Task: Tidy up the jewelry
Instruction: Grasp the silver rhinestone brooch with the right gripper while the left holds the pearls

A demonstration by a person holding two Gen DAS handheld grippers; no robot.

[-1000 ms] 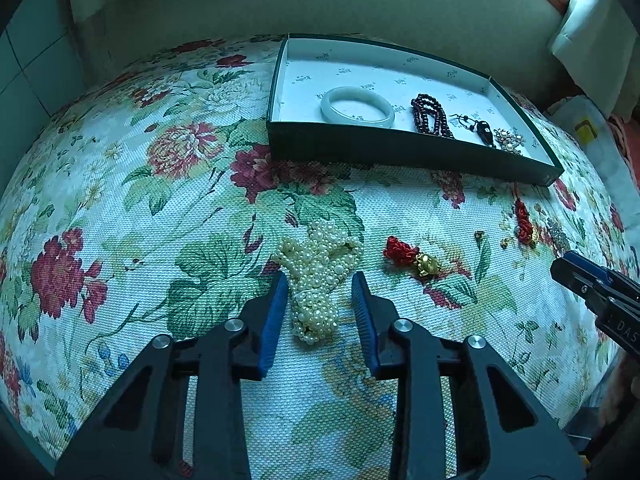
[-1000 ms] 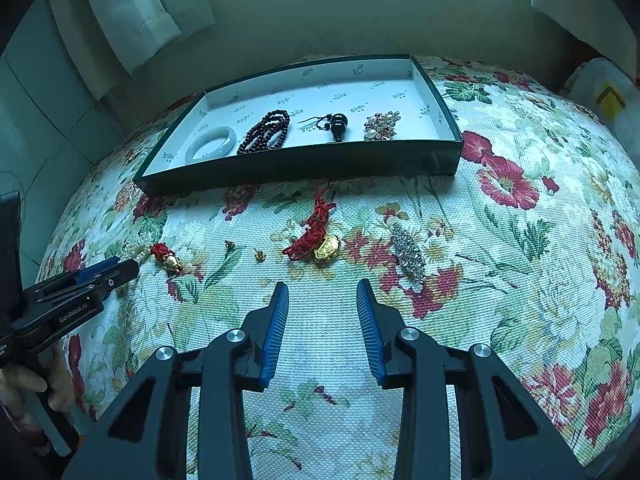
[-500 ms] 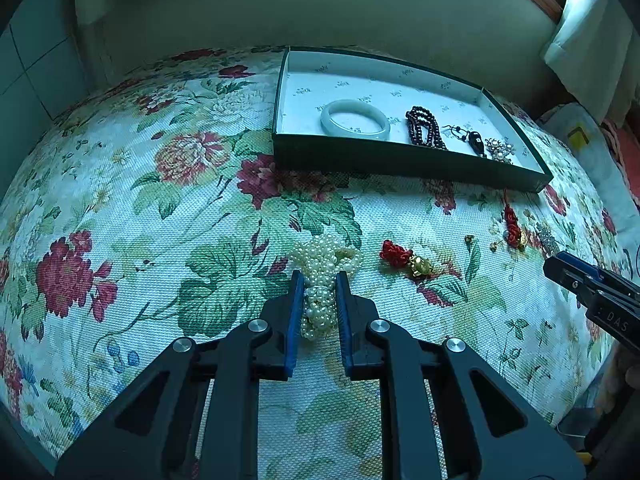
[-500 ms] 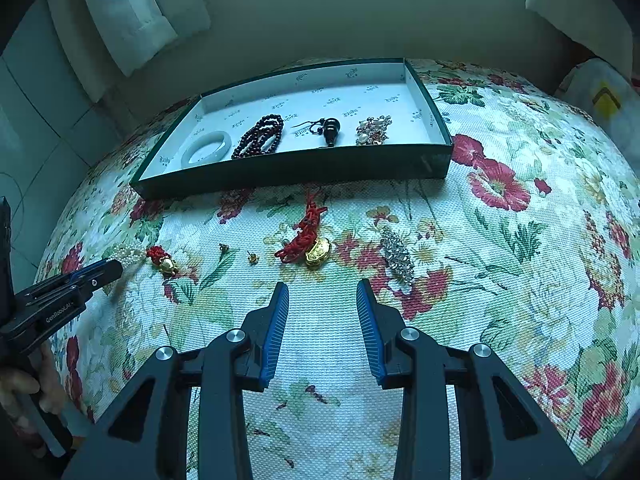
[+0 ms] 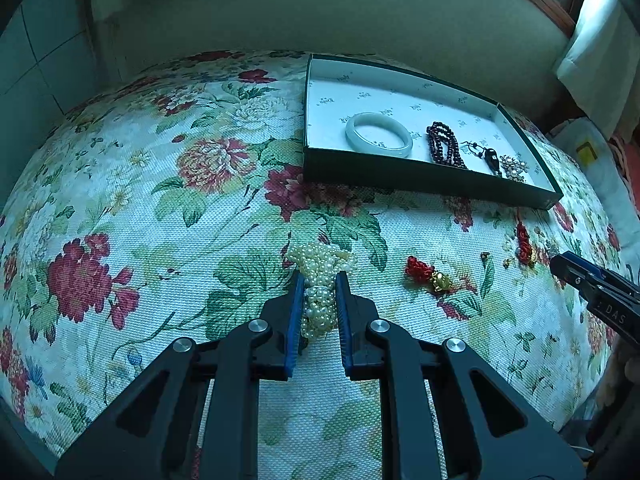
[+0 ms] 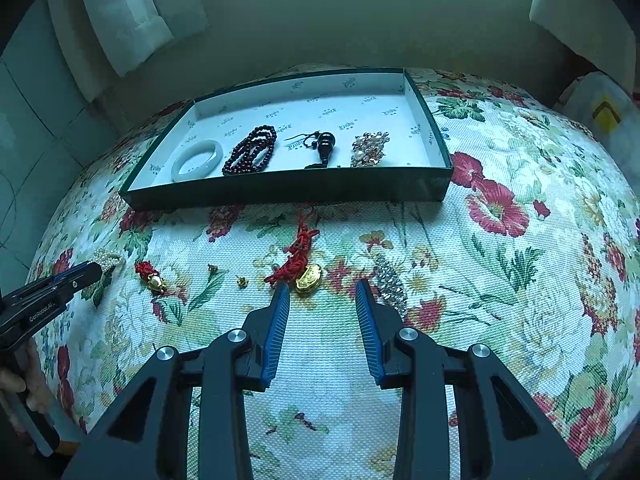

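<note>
Four pieces already lie in the tray (image 5: 424, 184); the left gripper (image 5: 319, 280) is clenched on the pearls (image 5: 320, 258) on the near counter (image 5: 160, 200); the right gripper (image 6: 322, 290) hangs released near the gold charm (image 6: 308, 278); several pieces remain outside.

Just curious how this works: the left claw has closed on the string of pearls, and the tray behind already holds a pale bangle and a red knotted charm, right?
Nearly. The left gripper does clamp the pearls, and the tray holds the bangle. The red knotted charm lies on the cloth before the tray, as the right wrist view shows.
</note>
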